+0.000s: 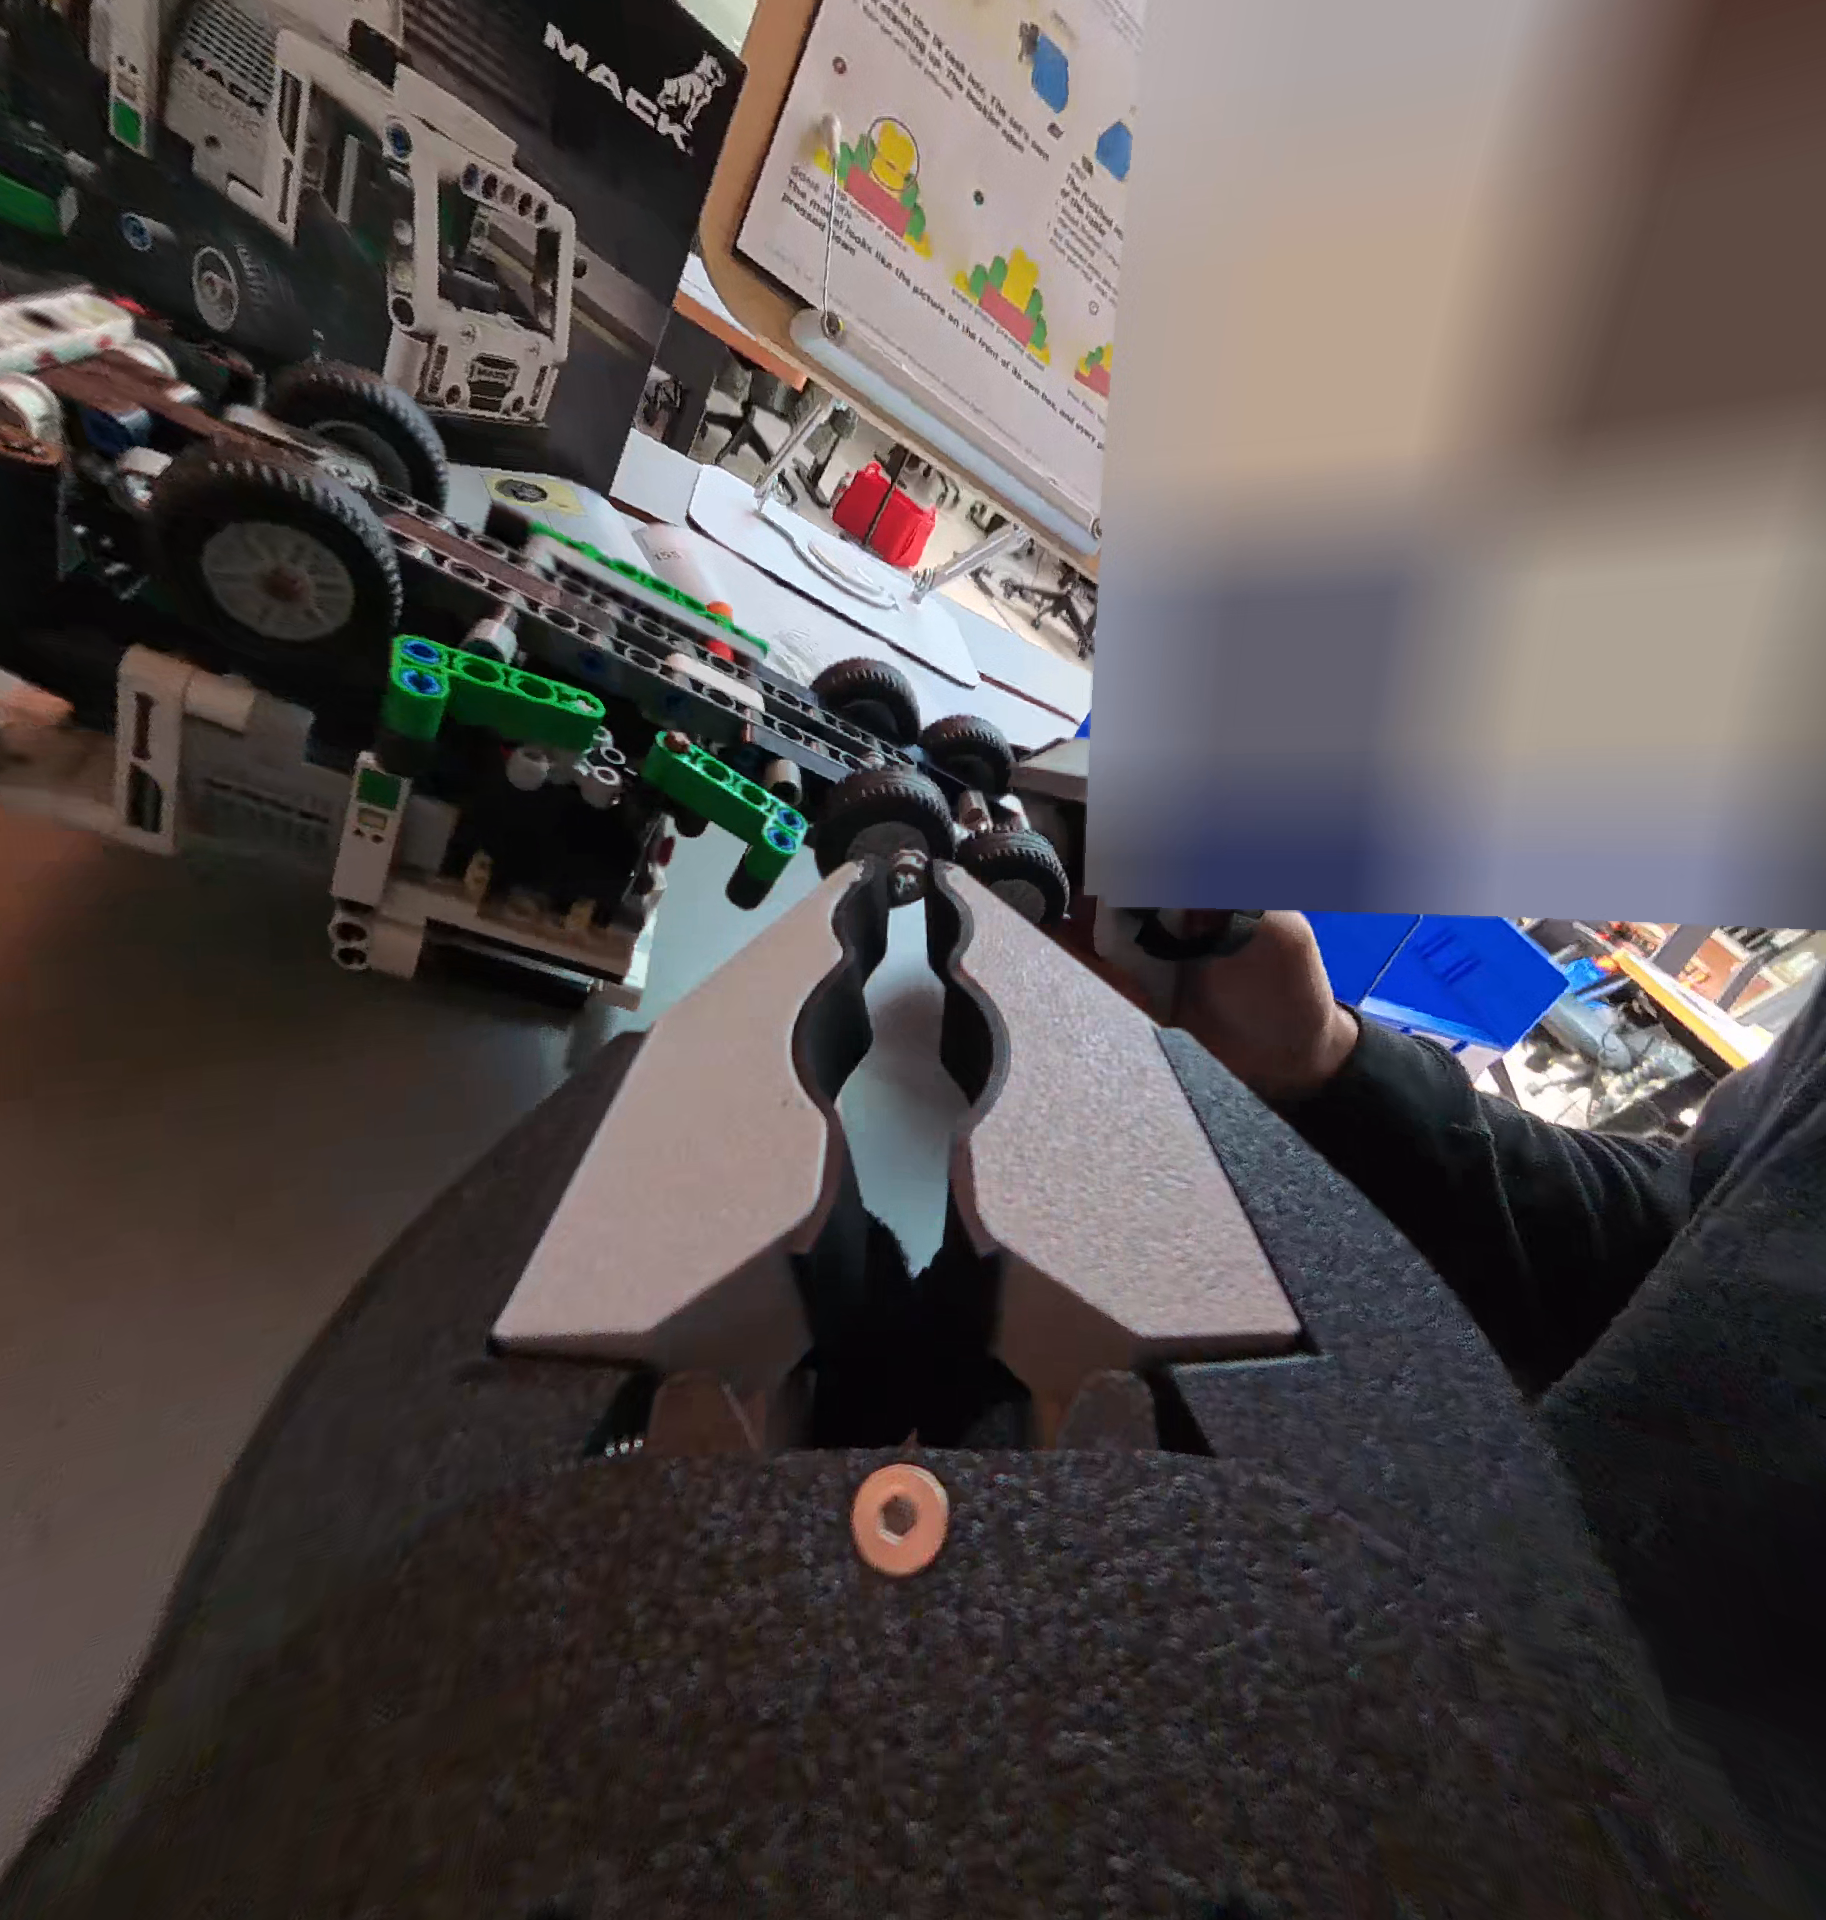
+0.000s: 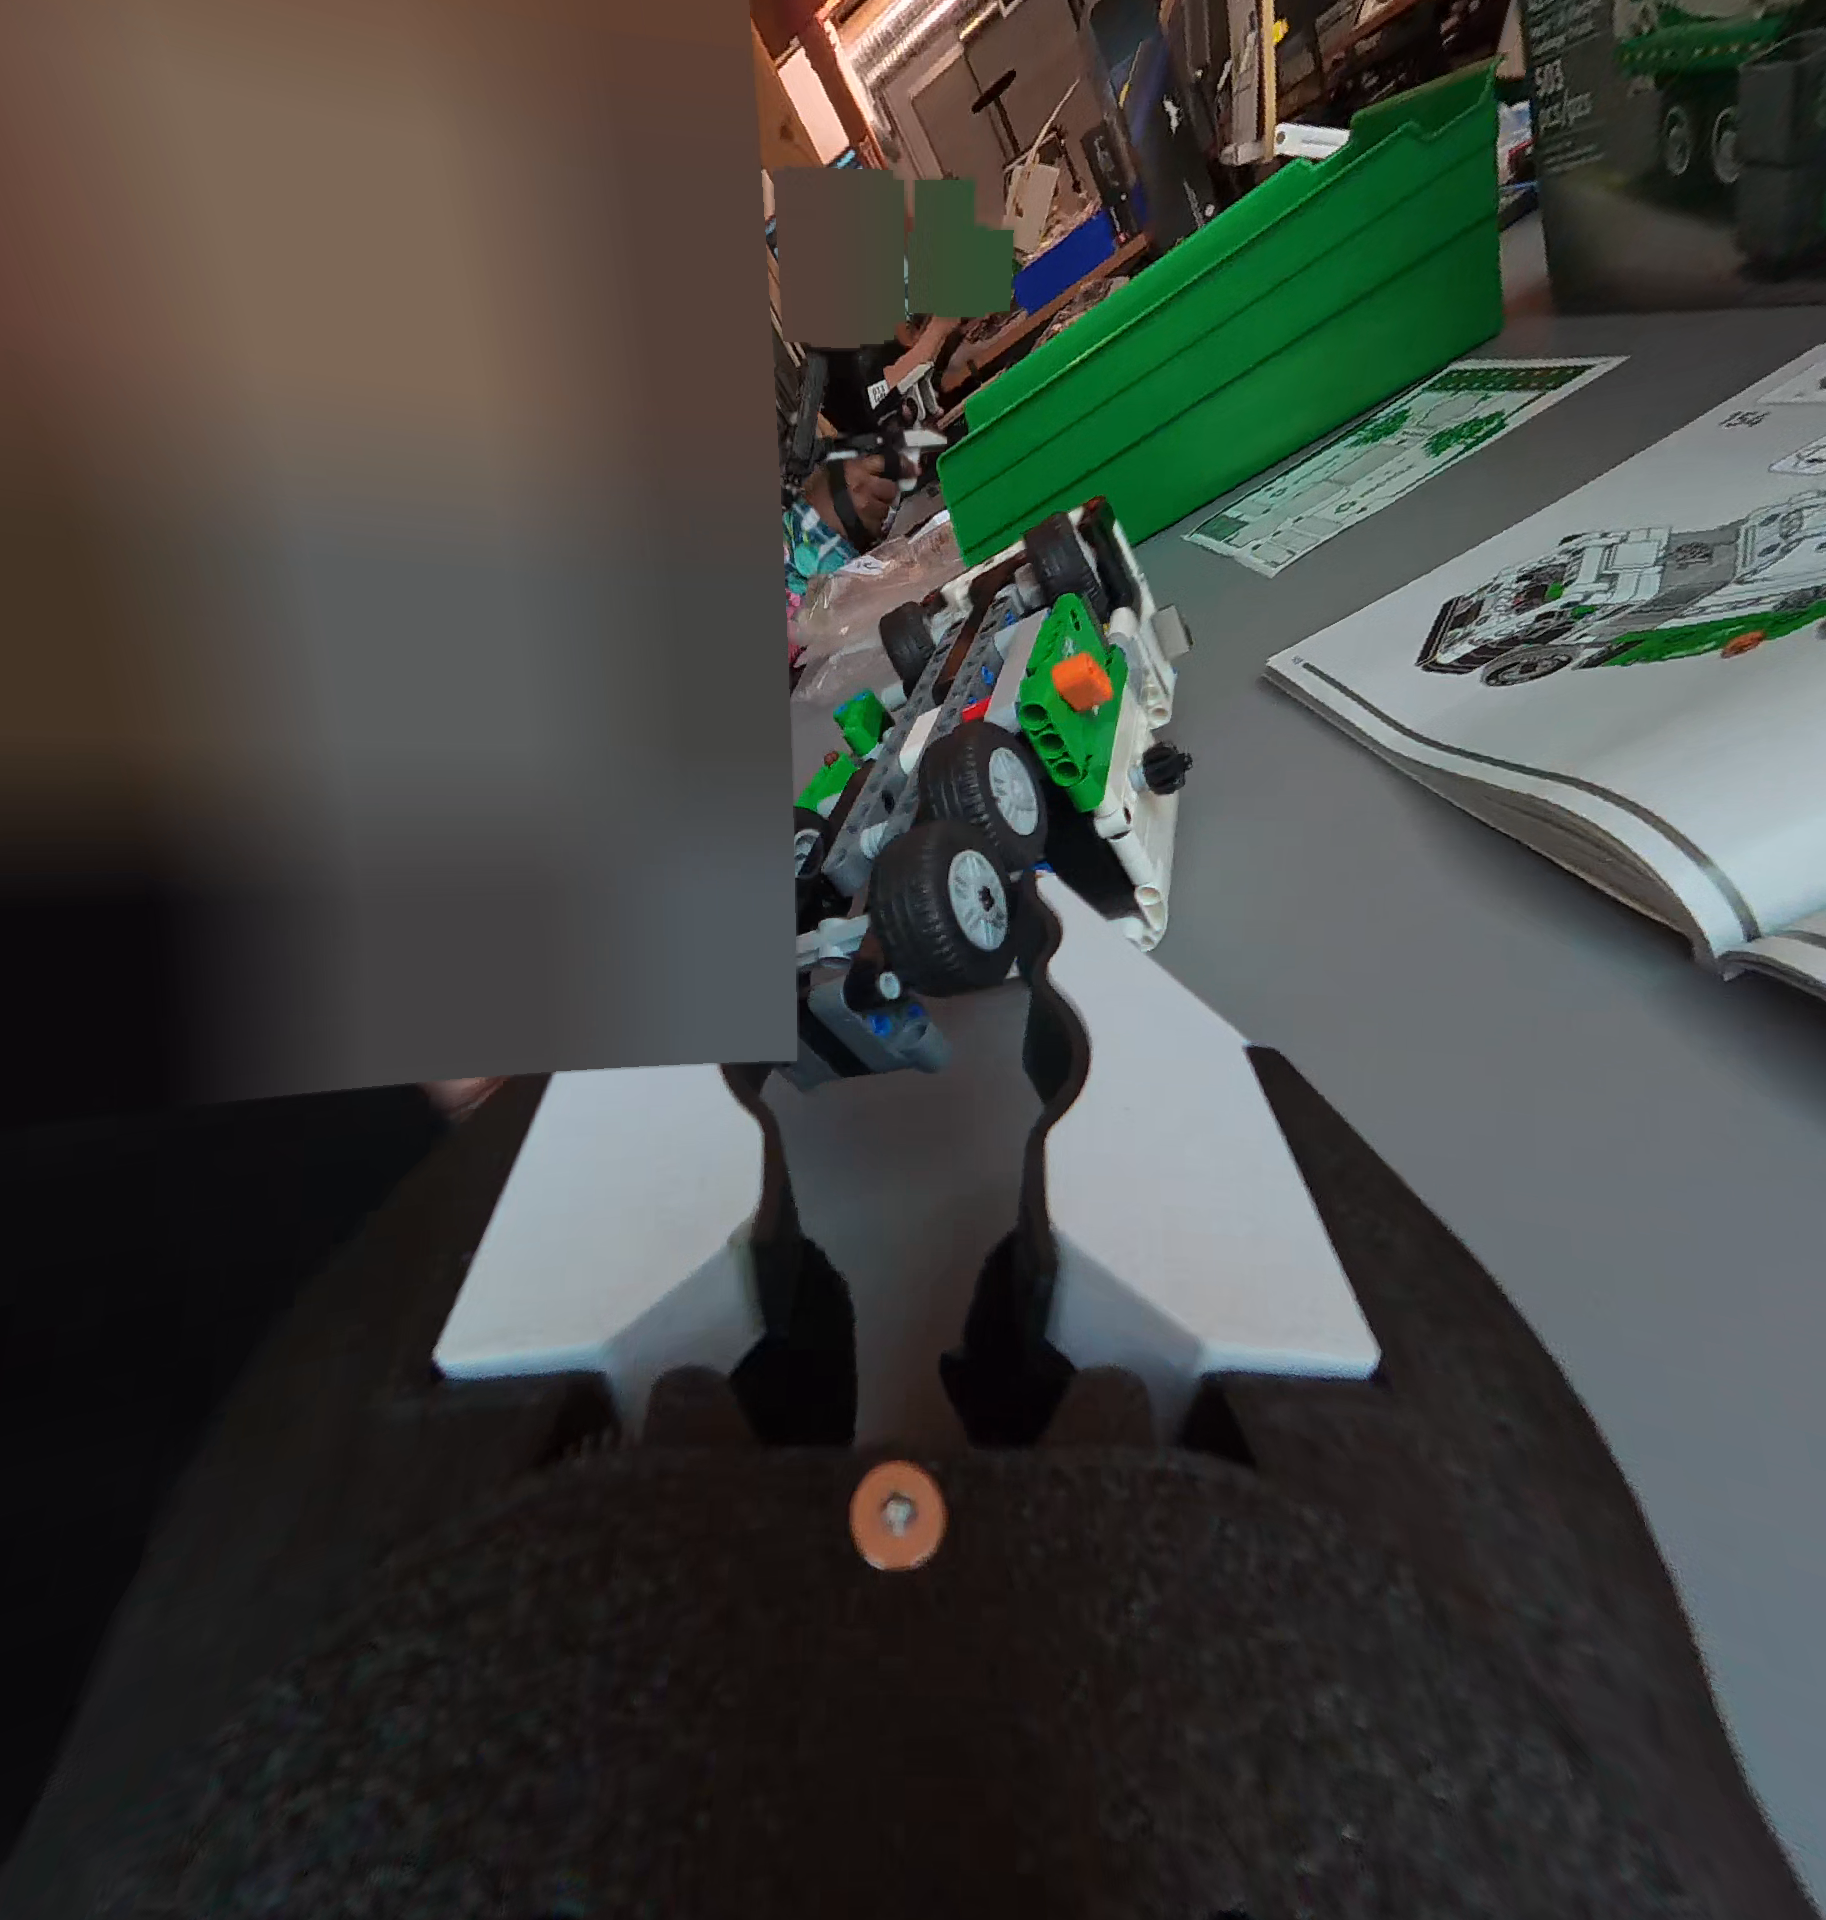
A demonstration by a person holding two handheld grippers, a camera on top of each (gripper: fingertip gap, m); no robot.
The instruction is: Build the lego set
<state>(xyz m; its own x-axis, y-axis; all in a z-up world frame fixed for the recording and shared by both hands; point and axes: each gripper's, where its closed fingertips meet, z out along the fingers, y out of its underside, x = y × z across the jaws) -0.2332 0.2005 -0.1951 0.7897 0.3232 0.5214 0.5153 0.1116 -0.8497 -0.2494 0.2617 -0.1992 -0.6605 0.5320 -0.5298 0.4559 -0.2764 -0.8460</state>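
The partly built Lego truck (image 1: 618, 665) has a dark chassis, green beams, black wheels and a white cab. It is tilted, with the cab end on the grey table and the rear wheels raised. My left gripper (image 1: 895, 873) is shut on a small grey axle end (image 1: 904, 864) between the rear wheels. In the right wrist view the truck (image 2: 992, 727) points away from me. My right gripper (image 2: 914, 935) is closed partway around its rear end. The right fingertip (image 2: 1039, 935) touches a rear wheel (image 2: 950, 914). A blur patch hides the left fingertip.
The truck's box (image 1: 597, 156) stands behind the model. A clipboard with a picture sheet (image 1: 950, 208) and a red object (image 1: 883, 520) are farther back. An open instruction booklet (image 2: 1615, 675), a sticker sheet (image 2: 1408, 457) and a green bin (image 2: 1252, 343) lie to the right. A person's hand (image 1: 1252, 997) is close by. Spacing between my two grippers at the tips: around 7 centimetres.
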